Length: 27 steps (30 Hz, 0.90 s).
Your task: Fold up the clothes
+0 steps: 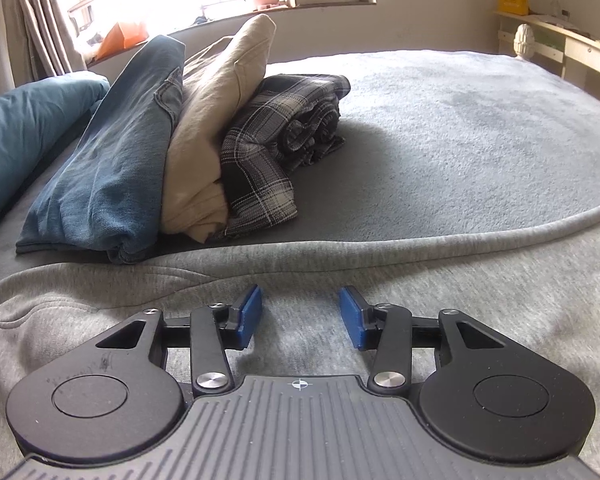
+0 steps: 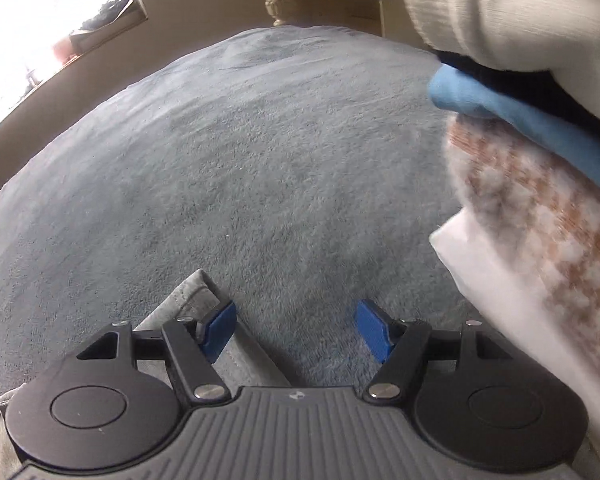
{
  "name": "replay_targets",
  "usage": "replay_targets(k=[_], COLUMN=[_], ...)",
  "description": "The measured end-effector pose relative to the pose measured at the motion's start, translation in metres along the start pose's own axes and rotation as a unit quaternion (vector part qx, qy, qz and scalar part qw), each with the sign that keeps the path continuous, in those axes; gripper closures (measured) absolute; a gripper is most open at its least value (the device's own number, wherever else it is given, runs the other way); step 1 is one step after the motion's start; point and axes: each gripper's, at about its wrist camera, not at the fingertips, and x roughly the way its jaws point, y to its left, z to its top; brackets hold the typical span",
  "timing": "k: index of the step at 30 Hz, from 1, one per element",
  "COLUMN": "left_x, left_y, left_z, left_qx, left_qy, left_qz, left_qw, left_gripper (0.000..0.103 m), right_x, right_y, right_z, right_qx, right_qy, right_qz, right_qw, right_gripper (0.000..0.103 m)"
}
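Observation:
A light grey sweatshirt [image 1: 380, 280] lies spread on the grey bed cover [image 1: 460, 140], its edge curving across the left wrist view. My left gripper [image 1: 302, 314] hovers just over the sweatshirt, open, with only flat fabric under the blue pads [image 1: 250, 312]. In the right wrist view my right gripper [image 2: 296, 330] is open above the bed cover [image 2: 260, 160]. A corner of the grey garment [image 2: 192, 292] lies under its left finger, not pinched.
Folded jeans [image 1: 112, 160], a cream garment [image 1: 216, 120] and a plaid shirt [image 1: 268, 148] lean together at the left, beside a teal pillow [image 1: 20, 128]. A pile of folded clothes [image 2: 540, 160] fills the right of the right wrist view. A windowsill [image 1: 260, 8] and a shelf [image 1: 560, 40] stand behind the bed.

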Motion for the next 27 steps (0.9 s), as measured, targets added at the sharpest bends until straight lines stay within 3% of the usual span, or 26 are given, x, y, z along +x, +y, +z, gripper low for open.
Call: replay_targets(k=[7, 10, 11, 12, 13, 16, 19, 23, 27], left_x=[0.001, 0.002, 0.002, 0.003, 0.002, 0.002, 0.003, 0.003, 0.004], left_y=[-0.004, -0.006, -0.007, -0.007, -0.007, -0.008, -0.007, -0.007, -0.009], left_z=[-0.001, -0.001, -0.001, -0.001, -0.001, -0.001, 0.000, 0.000, -0.001], left_qx=[0.002, 0.004, 0.004, 0.004, 0.004, 0.001, -0.005, -0.005, 0.000], left_qy=[-0.004, -0.007, -0.008, -0.008, -0.009, -0.010, -0.007, -0.007, -0.009], left_qz=[0.013, 0.019, 0.021, 0.022, 0.024, 0.028, 0.030, 0.032, 0.036], left_qw=[0.9999, 0.9998, 0.9997, 0.9997, 0.9997, 0.9995, 0.9995, 0.9995, 0.9993], left_gripper=[0.056, 0.056, 0.056, 0.056, 0.056, 0.055, 0.055, 0.054, 0.053], right_x=[0.001, 0.006, 0.005, 0.003, -0.002, -0.021, -0.032, -0.031, -0.010], right_y=[0.016, 0.031, 0.039, 0.046, 0.051, 0.056, 0.037, 0.012, 0.011], right_z=[-0.003, -0.012, -0.015, -0.018, -0.020, -0.023, -0.016, -0.010, -0.013], right_qx=[-0.042, -0.080, -0.103, -0.124, -0.133, -0.141, -0.101, -0.064, -0.067], right_qy=[-0.002, 0.004, -0.002, -0.009, -0.017, -0.054, -0.083, -0.088, -0.076], right_qz=[0.084, 0.075, 0.065, 0.057, 0.053, 0.030, -0.010, -0.033, -0.054], right_qw=[0.996, 0.994, 0.993, 0.991, 0.990, 0.988, 0.991, 0.994, 0.993], right_gripper=[0.037, 0.044, 0.056, 0.081, 0.091, 0.095, 0.095, 0.095, 0.095])
